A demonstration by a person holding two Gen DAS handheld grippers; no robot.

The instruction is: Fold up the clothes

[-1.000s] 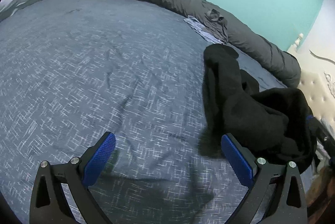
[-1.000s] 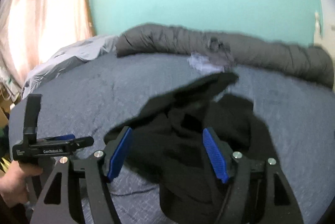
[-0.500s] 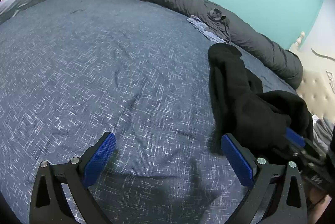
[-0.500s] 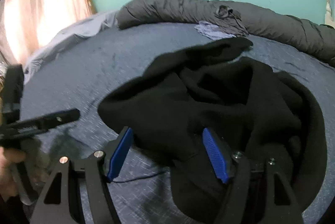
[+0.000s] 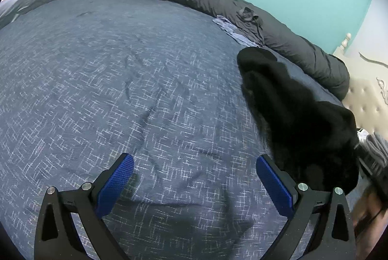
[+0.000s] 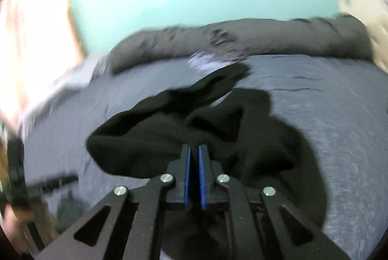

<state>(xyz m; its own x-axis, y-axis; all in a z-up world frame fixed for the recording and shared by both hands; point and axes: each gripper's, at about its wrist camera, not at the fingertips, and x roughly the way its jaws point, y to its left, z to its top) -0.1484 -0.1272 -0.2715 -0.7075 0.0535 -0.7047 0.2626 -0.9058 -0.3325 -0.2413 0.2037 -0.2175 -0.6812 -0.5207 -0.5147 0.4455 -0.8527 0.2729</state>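
1. Left wrist view: your left gripper (image 5: pixel 194 182) hangs wide open over bare blue bedspread (image 5: pixel 121 90) and holds nothing. The black garment (image 5: pixel 298 119) lies bunched just to the right of it, one long part stretching toward the grey duvet roll (image 5: pixel 218 2) along the far edge of the bed. Compared with half a second ago the heap looks bulkier and higher on its near-right side, and the other tool's blue pad is now out of sight behind cloth.

2. Right wrist view, heavily motion-blurred: your right gripper (image 6: pixel 194 158) was spread wide half a second ago; now the jaws are pinched nearly together on a fold of the black garment (image 6: pixel 169 129) at the near edge of the heap. The rest trails away toward the duvet roll (image 6: pixel 242 41).

3. What it means: you've got a grip, so I'd judge you're picking the garment up to spread it. It's crumpled, not folded. The left claw is free for a second corner.
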